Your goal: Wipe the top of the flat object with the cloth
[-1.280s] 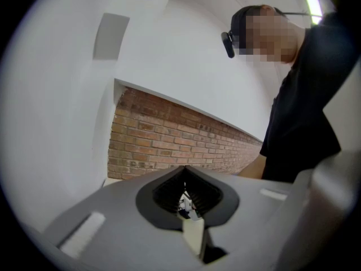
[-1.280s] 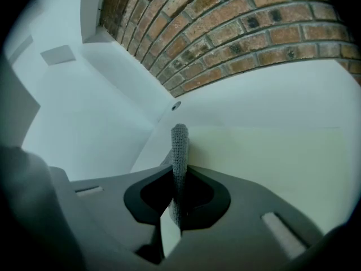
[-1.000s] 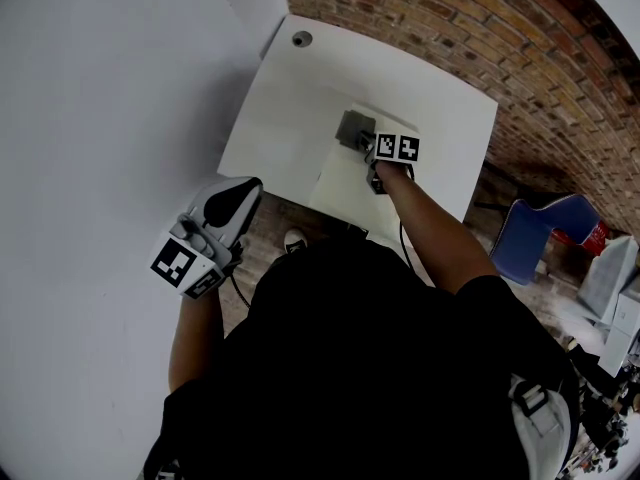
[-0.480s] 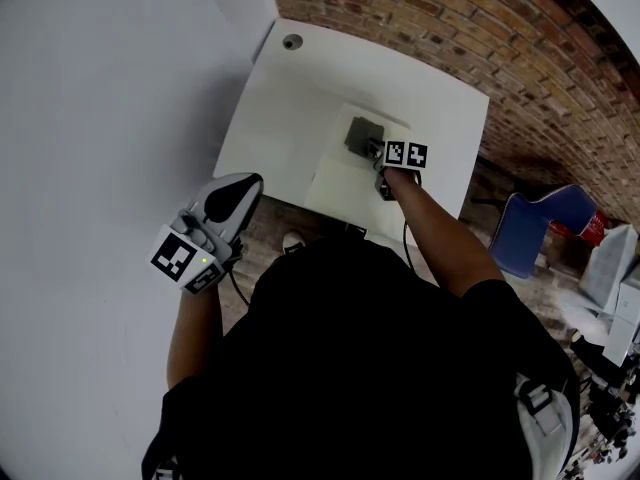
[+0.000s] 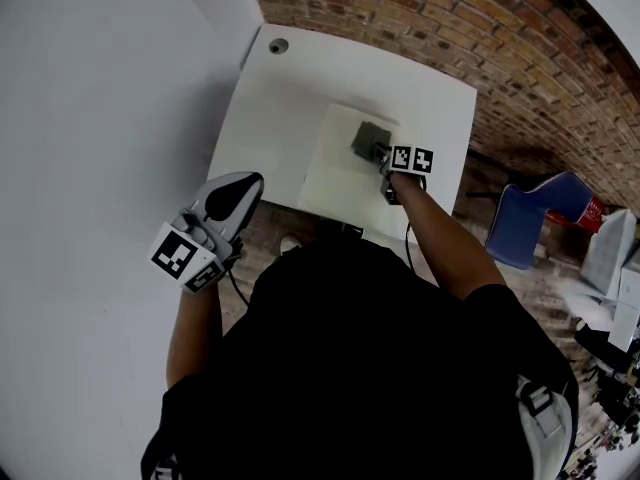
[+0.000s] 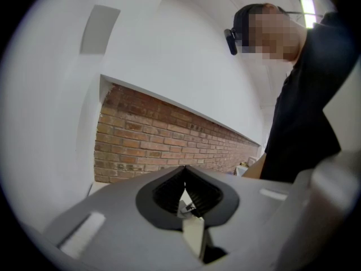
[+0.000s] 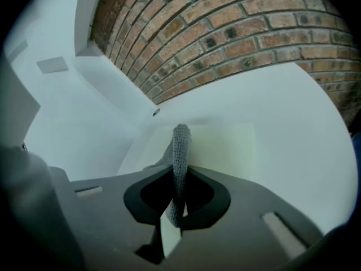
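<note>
Right gripper (image 7: 179,195): my jaws are pinched on a grey knitted cloth (image 7: 180,145). Its free end lies just ahead of them on the pale flat board (image 7: 225,143) atop the white bench (image 5: 270,108), placed for wiping. Left gripper (image 6: 186,193): jaws together, empty, held well clear of the bench, unneeded.

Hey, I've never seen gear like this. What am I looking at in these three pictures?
No robot here: a person holds a two-jaw gripper in each hand. The overhead picture comes from a camera on the person's head; the other two cameras ride on the grippers, looking along their jaws. On the white table lies a pale flat board. The right gripper is shut on a grey knitted cloth resting on that board. The left gripper is shut, empty, held away from the table.
</note>
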`<move>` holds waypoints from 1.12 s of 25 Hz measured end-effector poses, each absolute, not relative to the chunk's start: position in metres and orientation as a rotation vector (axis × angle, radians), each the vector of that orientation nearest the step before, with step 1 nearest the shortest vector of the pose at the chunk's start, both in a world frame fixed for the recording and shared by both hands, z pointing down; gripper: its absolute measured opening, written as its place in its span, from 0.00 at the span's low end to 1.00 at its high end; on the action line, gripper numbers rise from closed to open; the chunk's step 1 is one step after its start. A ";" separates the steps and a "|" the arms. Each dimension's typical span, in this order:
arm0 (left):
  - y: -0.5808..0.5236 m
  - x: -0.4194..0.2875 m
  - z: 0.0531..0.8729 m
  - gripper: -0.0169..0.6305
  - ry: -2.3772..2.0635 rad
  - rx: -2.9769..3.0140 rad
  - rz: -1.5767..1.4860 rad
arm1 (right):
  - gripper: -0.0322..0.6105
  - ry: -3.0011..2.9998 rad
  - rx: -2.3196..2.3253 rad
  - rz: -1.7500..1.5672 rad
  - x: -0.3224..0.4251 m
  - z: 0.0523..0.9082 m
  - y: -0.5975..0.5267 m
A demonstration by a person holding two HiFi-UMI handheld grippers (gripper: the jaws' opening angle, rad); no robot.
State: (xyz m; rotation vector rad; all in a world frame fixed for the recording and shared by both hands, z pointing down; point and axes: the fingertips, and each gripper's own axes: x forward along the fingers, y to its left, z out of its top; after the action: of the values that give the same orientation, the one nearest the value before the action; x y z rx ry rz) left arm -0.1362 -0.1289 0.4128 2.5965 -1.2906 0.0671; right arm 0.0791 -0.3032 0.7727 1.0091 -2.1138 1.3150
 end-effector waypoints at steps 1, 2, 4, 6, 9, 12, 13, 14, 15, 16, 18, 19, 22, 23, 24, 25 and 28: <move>-0.129 -0.134 0.413 0.03 -1.285 2.600 0.065 | 0.07 -2.111 1.017 1.315 0.084 0.773 -0.302; -0.130 -0.133 0.413 0.03 -1.281 2.603 0.063 | 0.07 -2.107 1.026 1.315 0.089 0.774 -0.301; -0.130 -0.130 0.412 0.03 -1.275 2.612 0.055 | 0.07 -2.096 1.047 1.319 0.099 0.775 -0.298; -0.132 -0.128 0.410 0.03 -1.270 2.621 0.051 | 0.07 -2.086 1.068 1.320 0.109 0.776 -0.296; -0.134 -0.124 0.409 0.03 -1.258 2.632 0.048 | 0.07 -2.075 1.098 1.316 0.123 0.777 -0.298; -0.134 -0.120 0.410 0.03 -1.246 2.639 0.047 | 0.07 -2.064 1.122 1.296 0.135 0.779 -0.298; -0.134 -0.119 0.411 0.03 -1.243 2.641 0.047 | 0.07 -2.058 1.128 1.287 0.140 0.781 -0.298; -0.134 -0.118 0.410 0.03 -1.240 2.642 0.048 | 0.07 -2.050 1.134 1.280 0.144 0.783 -0.297; -0.134 -0.117 0.410 0.03 -1.238 2.644 0.048 | 0.07 -2.042 1.140 1.276 0.148 0.784 -0.296; -0.134 -0.116 0.409 0.03 -1.238 2.646 0.048 | 0.07 -2.036 1.147 1.277 0.152 0.786 -0.295; -0.134 -0.116 0.407 0.03 -1.239 2.648 0.047 | 0.07 -2.027 1.158 1.282 0.159 0.786 -0.293; -0.134 -0.116 0.407 0.03 -1.240 2.648 0.047 | 0.07 -2.026 1.163 1.284 0.161 0.787 -0.292; -0.134 -0.114 0.408 0.03 -1.237 2.651 0.048 | 0.07 -2.025 1.171 1.286 0.165 0.787 -0.291; -0.134 -0.113 0.407 0.03 -1.234 2.652 0.049 | 0.07 -2.025 1.173 1.287 0.166 0.787 -0.291; -0.134 -0.112 0.407 0.03 -1.231 2.654 0.050 | 0.07 -2.024 1.175 1.287 0.167 0.787 -0.291; -0.134 -0.111 0.407 0.03 -1.230 2.654 0.050 | 0.07 -2.023 1.176 1.287 0.167 0.787 -0.291; -0.134 -0.111 0.408 0.03 -1.229 2.655 0.053 | 0.07 -2.023 1.179 1.290 0.168 0.788 -0.290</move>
State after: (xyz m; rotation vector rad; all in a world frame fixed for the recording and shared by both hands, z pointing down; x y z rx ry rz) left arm -0.1108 -0.1337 0.4076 2.6551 -1.2294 0.0532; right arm 0.1681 -0.2904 0.7884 1.1793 -2.0226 1.2898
